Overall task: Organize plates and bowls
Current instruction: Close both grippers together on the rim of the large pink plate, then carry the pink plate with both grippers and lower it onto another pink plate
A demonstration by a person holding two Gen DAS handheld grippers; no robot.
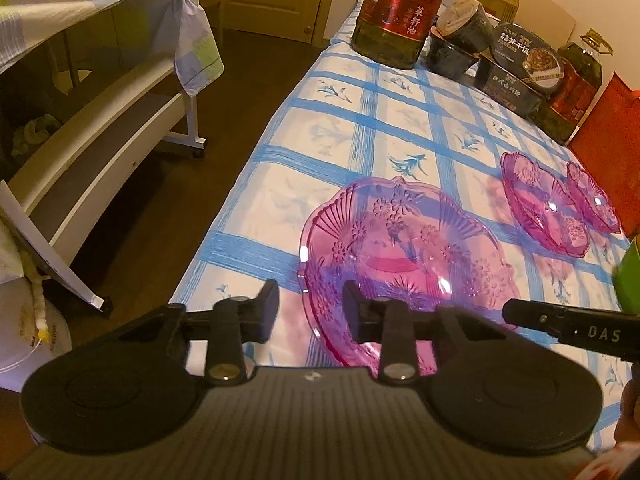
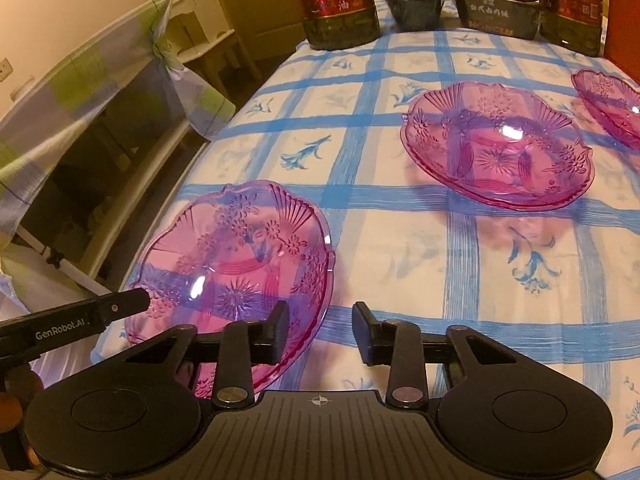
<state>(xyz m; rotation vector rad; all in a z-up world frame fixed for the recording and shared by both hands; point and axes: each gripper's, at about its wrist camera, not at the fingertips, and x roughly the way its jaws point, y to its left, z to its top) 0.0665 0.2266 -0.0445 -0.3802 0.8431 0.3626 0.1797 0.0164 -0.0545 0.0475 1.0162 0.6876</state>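
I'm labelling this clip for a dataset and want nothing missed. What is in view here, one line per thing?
Pink see-through plastic plates: three; nearest one at the table's near left edge, second mid-table, third far right.
Blue-and-white checked tablecloth: one, covering the table.
Dark oil bottles with red labels: two; one far left, one far right.
Dark food boxes: several, stacked between the bottles.
Left gripper: black, jaws either side of the nearest plate's left rim.
Right gripper: black, jaws either side of its right rim.
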